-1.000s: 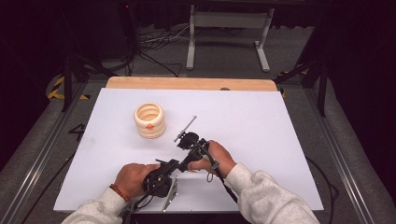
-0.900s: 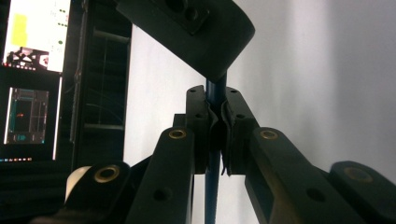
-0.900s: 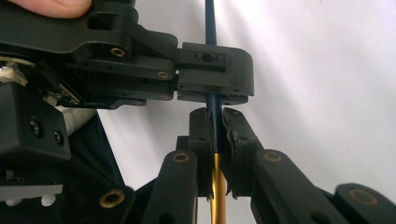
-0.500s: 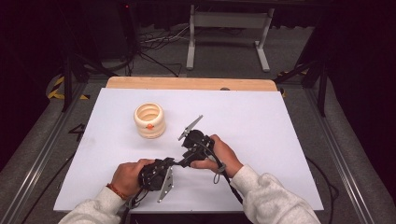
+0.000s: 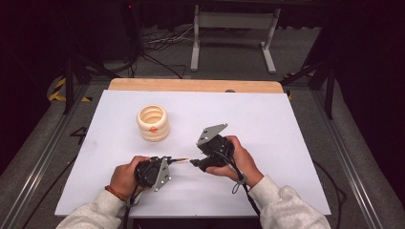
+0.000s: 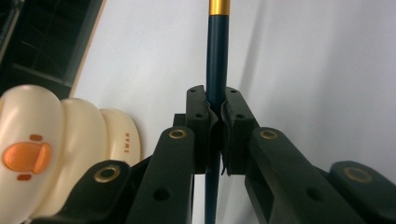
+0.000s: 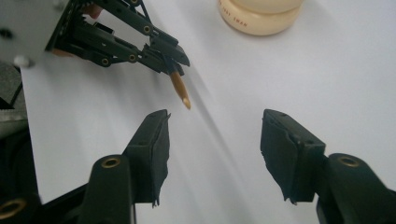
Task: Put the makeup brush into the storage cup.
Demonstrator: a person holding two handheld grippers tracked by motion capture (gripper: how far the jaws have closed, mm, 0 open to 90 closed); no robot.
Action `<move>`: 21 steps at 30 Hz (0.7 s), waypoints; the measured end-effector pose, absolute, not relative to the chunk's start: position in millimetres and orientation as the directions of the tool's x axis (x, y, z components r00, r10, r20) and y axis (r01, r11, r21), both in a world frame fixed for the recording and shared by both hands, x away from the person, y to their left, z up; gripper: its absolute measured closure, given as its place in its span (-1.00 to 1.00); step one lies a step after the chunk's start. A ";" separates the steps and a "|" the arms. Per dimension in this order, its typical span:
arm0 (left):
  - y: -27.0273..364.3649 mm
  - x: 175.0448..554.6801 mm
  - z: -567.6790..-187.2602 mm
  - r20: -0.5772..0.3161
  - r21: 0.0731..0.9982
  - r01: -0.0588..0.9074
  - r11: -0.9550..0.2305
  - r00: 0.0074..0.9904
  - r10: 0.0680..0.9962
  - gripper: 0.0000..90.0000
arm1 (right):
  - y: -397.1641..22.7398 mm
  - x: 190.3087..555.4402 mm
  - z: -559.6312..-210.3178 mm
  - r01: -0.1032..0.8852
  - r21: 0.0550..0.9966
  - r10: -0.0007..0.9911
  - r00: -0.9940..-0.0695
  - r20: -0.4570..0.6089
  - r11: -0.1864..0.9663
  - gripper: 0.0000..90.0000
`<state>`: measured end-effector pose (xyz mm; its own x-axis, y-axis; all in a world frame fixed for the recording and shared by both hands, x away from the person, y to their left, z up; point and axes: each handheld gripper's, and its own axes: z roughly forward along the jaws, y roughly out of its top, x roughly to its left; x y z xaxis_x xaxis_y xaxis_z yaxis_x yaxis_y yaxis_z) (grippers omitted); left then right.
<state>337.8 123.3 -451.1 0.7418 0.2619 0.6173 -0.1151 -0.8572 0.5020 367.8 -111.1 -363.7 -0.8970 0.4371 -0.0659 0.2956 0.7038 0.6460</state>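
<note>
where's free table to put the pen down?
Bare: the right half of the white table, and the far strip behind the cream holder. Also the front-left corner. Crowded: front centre, where the left gripper clamps the pen facing the open right gripper.

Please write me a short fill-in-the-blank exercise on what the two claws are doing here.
1. The left claw is shut on a dark ____ with a gold band.
2. The right claw has its jaws ____.
3. The cream holder bears an ____ duck mark.
4. The holder stands on the ____ table.

Missing words: pen; open; orange; white
</note>
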 end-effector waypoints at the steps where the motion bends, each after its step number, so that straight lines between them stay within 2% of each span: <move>1: 123.3 337.8 -451.1 0.617 0.502 -0.115 -0.857 0.742 0.262 0.86 | -111.1 367.8 -363.7 0.296 0.646 0.437 -0.897 -0.066 0.704 -0.05; 7: 136.8 346.1 -441.3 0.472 0.674 -0.045 -0.738 0.795 0.382 0.86 | -125.4 357.4 -370.7 0.262 0.705 0.464 -0.879 -0.107 0.659 -0.18; 8: 136.8 346.1 -441.3 0.472 0.674 -0.045 -0.738 0.795 0.382 0.86 | -125.4 357.4 -370.7 0.262 0.705 0.464 -0.879 -0.107 0.659 -0.18; 14: 153.7 355.0 -436.4 0.319 0.788 0.039 -0.614 0.827 0.462 0.86 | -142.0 348.4 -377.2 0.233 0.748 0.501 -0.852 -0.151 0.622 -0.29; 21: 168.1 362.4 -433.9 0.218 0.853 0.097 -0.513 0.827 0.518 0.86 | -159.4 339.3 -384.5 0.199 0.747 0.517 -0.827 -0.219 0.635 -0.33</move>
